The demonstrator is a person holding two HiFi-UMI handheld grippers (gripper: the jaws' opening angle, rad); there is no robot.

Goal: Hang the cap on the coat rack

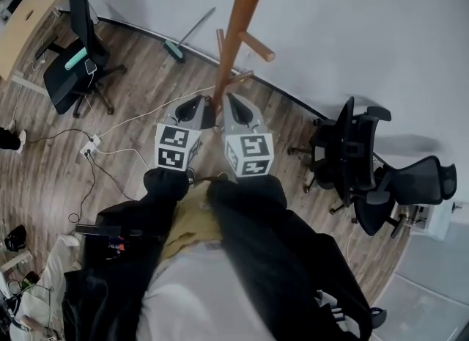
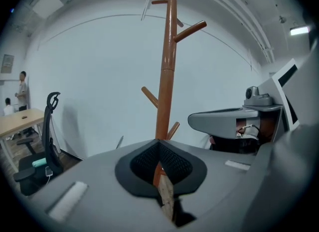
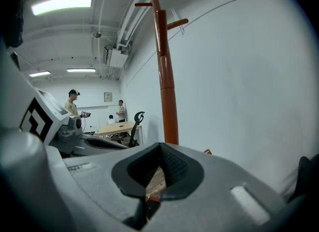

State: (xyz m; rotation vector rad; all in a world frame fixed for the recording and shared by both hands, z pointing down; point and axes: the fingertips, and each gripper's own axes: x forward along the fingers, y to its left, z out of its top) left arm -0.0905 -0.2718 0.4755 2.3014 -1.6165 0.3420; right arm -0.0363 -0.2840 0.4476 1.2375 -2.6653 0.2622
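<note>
Presently: cap not showing, hanging not yet begun

Item 1, far left. A desk and an office chair are standing by the wall, well apart from the work. Neither is carrying a cap.

Item 2. The left hand-held gripper is pointing at the foot of the rack. Its jaws are meeting at the tips, closed on nothing; only the floor and the pole are showing through the slot behind them in its own view.

Item 3, centre. The coat rack is standing upright on the wooden floor, just beside the wall. Its pegs are sticking out bare wherever the views are showing them, low and high alike.

Item 4. The right hand-held gripper is lying just beside the left one, also aimed at the pole. Its jaws are likewise closing on nothing, tips together.

Item 5, right. Two office chairs are standing idle near the wall.

Item 6, the cap: not appearing in any view. A tan patch is showing between the dark sleeves, but what it is cannot be told.

Status, as a judgement: nothing is being held and nothing is hanging, so finding, gripping and hanging the cap are all remaining.
</note>
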